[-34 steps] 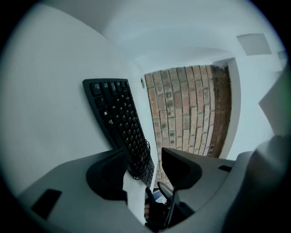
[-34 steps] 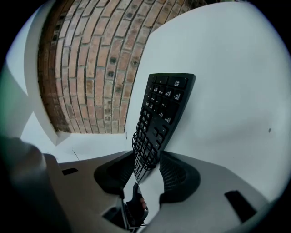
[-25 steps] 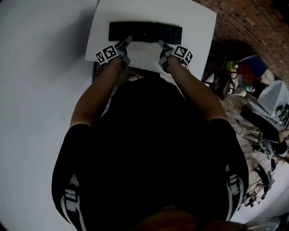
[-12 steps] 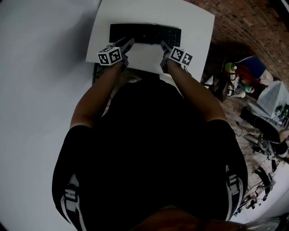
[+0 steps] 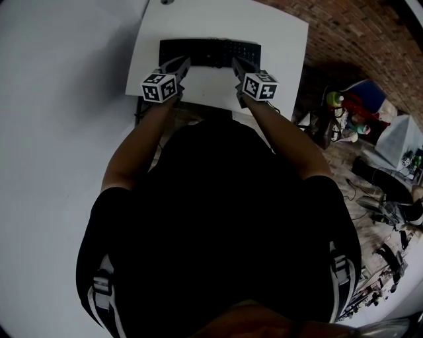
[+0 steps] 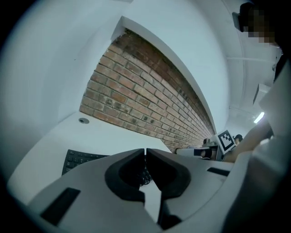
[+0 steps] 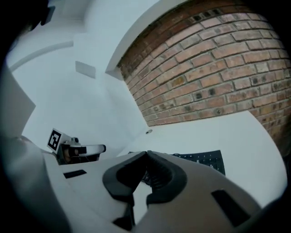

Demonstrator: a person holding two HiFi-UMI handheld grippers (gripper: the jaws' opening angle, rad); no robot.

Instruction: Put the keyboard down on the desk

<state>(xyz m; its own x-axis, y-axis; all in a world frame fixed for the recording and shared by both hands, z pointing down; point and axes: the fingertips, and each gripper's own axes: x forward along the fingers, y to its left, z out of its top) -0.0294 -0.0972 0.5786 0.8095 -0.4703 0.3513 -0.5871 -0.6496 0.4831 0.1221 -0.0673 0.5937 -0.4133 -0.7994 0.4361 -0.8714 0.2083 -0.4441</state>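
The black keyboard (image 5: 210, 51) lies flat on the white desk (image 5: 218, 20); it also shows in the left gripper view (image 6: 77, 159) and the right gripper view (image 7: 204, 160). My left gripper (image 5: 184, 63) hovers at the keyboard's near edge on the left. Its jaws are closing, the tips (image 6: 145, 150) meet, and nothing is between them. My right gripper (image 5: 234, 62) is at the near edge on the right, shut and empty (image 7: 147, 153). Neither holds the keyboard.
A brick wall (image 6: 136, 100) runs behind the desk. A round cable hole (image 6: 83, 120) sits near the desk's far left corner. Cluttered boxes and cables (image 5: 370, 152) cover the floor to the right. The desk's near edge (image 5: 198, 102) is just behind the grippers.
Both grippers' jaws have closed and drawn back a little from the keyboard toward the desk's near edge. The keyboard stays flat on the desk.
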